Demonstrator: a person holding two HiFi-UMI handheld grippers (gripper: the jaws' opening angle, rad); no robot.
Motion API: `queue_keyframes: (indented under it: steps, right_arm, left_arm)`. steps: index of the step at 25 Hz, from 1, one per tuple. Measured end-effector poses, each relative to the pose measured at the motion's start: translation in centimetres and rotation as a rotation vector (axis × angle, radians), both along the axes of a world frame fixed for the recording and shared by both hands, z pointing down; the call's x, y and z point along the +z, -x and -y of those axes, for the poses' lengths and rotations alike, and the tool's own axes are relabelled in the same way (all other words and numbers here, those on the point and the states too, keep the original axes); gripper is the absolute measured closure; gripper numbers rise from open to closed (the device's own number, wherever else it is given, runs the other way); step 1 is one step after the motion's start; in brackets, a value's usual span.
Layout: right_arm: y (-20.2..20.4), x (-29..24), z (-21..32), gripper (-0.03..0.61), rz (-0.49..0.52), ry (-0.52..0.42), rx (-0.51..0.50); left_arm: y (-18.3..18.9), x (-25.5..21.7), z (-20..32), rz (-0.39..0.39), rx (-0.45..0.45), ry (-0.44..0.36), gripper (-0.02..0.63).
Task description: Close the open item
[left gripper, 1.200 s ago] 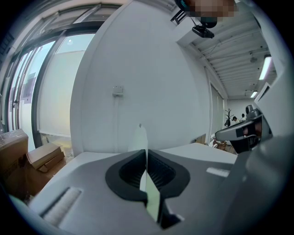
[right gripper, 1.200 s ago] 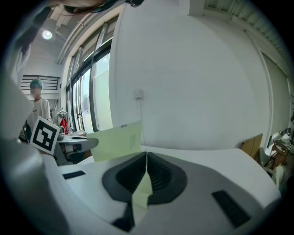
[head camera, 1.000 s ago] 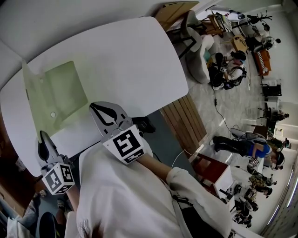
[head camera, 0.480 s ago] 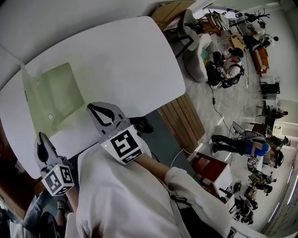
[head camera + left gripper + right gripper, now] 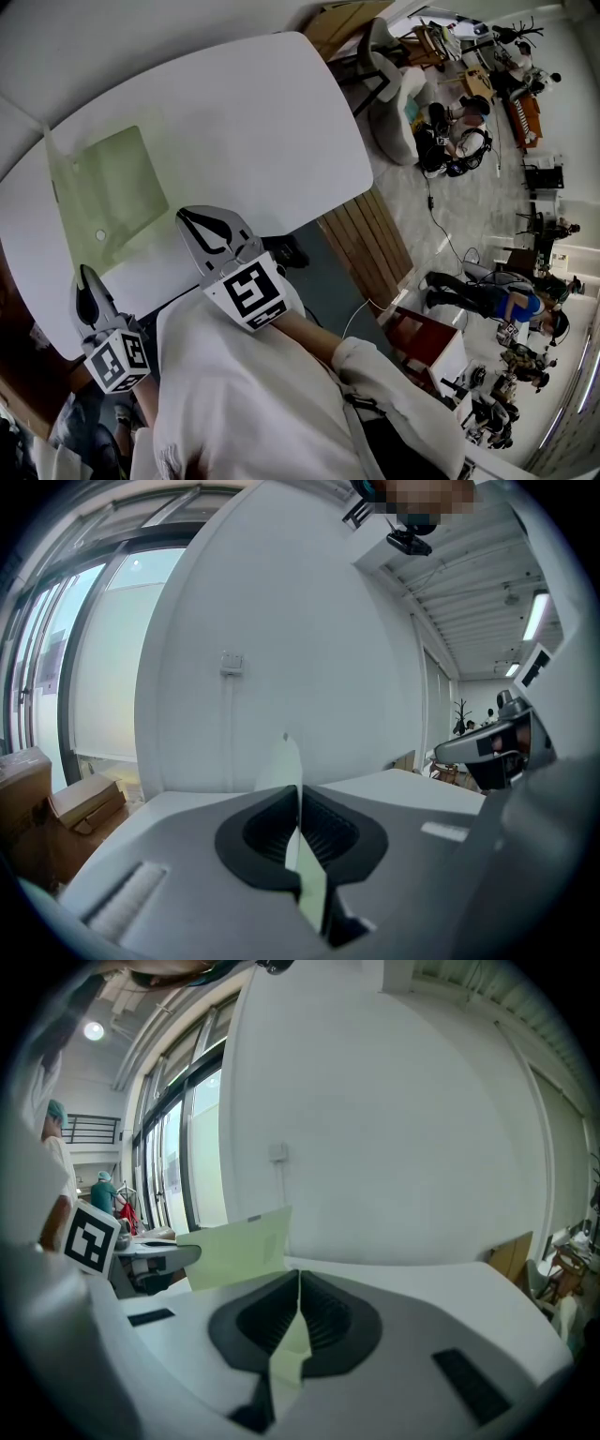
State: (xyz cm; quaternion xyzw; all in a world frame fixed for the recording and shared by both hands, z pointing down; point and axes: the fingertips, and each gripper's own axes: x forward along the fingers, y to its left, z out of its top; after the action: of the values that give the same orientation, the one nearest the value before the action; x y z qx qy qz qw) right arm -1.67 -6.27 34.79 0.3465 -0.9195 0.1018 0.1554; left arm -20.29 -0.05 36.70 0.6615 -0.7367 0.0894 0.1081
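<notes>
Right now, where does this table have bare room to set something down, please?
The white rounded table is bare over its right half, from the pale green open folder to the right edge. The left side is crowded: the folder lies there, with left gripper and right gripper by the near edge.

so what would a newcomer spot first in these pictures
A pale green folder lies open on the left of the white table, one flap standing up. The left gripper and right gripper hang shut and empty at the table's near edge. People and clutter fill the room at right.
</notes>
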Motion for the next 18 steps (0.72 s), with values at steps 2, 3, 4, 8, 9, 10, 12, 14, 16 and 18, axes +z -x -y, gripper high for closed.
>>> queue_keyframes:
  steps: [2,3,4,8,9,10,12,14,16,18]
  right_arm:
    - [0.01,0.01,0.02,0.568,0.000,0.000,0.000]
    - [0.03,0.03,0.04,0.568,0.000,0.000,0.000]
    - [0.04,0.04,0.06,0.568,0.000,0.000,0.000]
    - [0.03,0.05,0.06,0.568,0.001,0.001,-0.003]
    - [0.02,0.03,0.03,0.568,0.001,0.001,-0.003]
    - [0.02,0.01,0.01,0.568,0.000,0.001,-0.002]
    - [0.01,-0.02,0.00,0.568,-0.001,0.000,-0.001]
    - [-0.06,-0.09,0.02,0.568,0.000,0.001,0.001]
    - [-0.19,-0.17,0.08,0.568,0.000,0.002,0.002]
    - [-0.31,-0.16,0.13,0.568,0.000,0.002,0.002]
  left_arm:
    - [0.01,0.00,0.03,-0.001,0.000,0.000,0.603]
    - [0.03,0.01,0.05,-0.001,0.000,0.000,0.603]
    - [0.05,0.03,0.06,0.000,0.000,0.000,0.603]
    - [-0.06,0.04,0.06,0.004,0.002,0.001,0.603]
    - [-0.12,0.04,0.06,0.005,0.003,0.001,0.603]
    - [-0.17,0.03,0.06,0.006,0.005,0.002,0.603]
    - [-0.28,0.02,0.08,0.009,0.010,0.002,0.603]
    - [-0.43,-0.05,0.11,0.011,0.015,0.003,0.603]
    - [-0.64,-0.13,0.20,0.010,0.018,0.004,0.603]
    - [-0.83,-0.13,0.29,0.011,0.021,0.004,0.603]
